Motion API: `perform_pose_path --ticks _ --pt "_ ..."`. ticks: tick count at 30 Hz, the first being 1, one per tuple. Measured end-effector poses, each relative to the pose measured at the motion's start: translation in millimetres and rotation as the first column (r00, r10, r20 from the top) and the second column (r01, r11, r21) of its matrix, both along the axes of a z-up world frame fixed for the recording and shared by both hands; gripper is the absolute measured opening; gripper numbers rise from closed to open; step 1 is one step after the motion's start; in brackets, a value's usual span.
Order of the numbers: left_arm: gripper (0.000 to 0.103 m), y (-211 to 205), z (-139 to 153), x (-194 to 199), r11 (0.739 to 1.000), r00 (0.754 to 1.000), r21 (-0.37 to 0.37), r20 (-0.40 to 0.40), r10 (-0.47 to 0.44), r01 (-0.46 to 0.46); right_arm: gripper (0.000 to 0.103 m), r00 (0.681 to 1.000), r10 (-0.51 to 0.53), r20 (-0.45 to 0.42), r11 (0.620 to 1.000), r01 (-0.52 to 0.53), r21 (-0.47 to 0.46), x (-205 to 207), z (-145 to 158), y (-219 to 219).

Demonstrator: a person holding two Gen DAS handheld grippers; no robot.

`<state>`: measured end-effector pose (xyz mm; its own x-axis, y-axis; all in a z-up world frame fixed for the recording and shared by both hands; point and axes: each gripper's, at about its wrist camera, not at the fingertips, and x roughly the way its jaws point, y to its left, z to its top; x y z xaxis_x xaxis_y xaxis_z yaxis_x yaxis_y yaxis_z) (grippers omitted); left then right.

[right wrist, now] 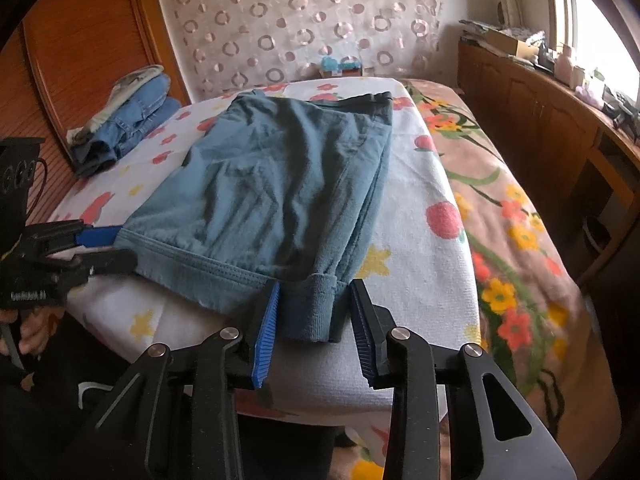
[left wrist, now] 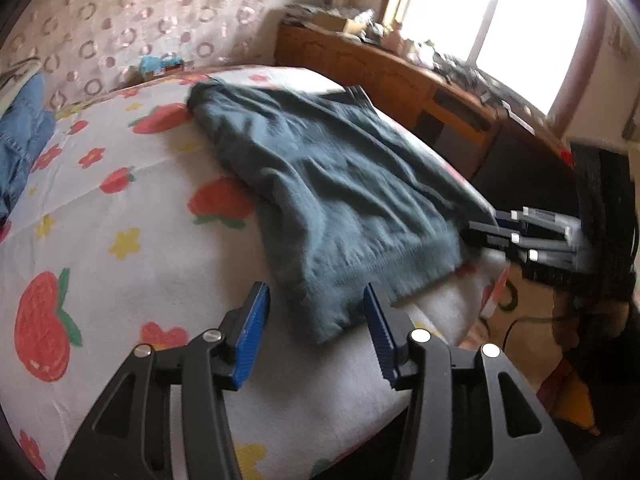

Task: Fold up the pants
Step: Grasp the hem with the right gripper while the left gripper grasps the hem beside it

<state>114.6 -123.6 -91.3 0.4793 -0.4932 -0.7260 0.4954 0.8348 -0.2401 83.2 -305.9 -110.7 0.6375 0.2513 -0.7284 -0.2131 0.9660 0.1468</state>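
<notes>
A wooden panel [right wrist: 80,40] stands at the far left, and beside it a stack of folded jeans [right wrist: 128,120] rests at the left edge of the bed [right wrist: 420,184]. Behind the bed hangs a sheer curtain [right wrist: 304,20] patterned with rings. A white cover printed with red fruit and yellow flowers lies over the bed, and to its right a pinkish floral blanket [right wrist: 520,240] shows. The teal pants [right wrist: 276,196] lie folded on the white cover near the front edge, waistband toward the curtain, cuffs toward the cameras. The left tool [left wrist: 316,328] hovers just in front of the cuff edge with its jaws wide and nothing between them. The right tool [right wrist: 316,328] is also wide, its jaws set on either side of a ribbed cuff without closing on it. Along the right wall runs a cluttered wooden cabinet [right wrist: 540,112] under a bright window [left wrist: 500,20]
</notes>
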Motion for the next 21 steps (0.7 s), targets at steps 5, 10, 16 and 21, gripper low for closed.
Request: perform_pose_path --ticks 5,10,16,21 --pt "0.048 13 12 5 0.998 0.999 -0.047 0.014 0.037 -0.036 0.031 1.0 0.009 -0.002 1.0 -0.009 0.001 1 0 -2" --pt "0.048 8 5 8 0.999 1.0 -0.025 -0.01 0.028 -0.028 0.029 1.0 0.011 0.0 1.0 -0.011 -0.003 0 0 0" --pt "0.047 -8 -9 2 0.998 1.0 0.061 0.013 -0.009 0.008 0.02 0.999 0.041 -0.006 0.999 -0.041 0.018 1 2 3" --pt "0.031 -10 -9 0 0.998 0.999 0.06 0.026 -0.029 0.028 0.014 0.998 0.056 -0.006 0.997 -0.056 0.045 2 2 0"
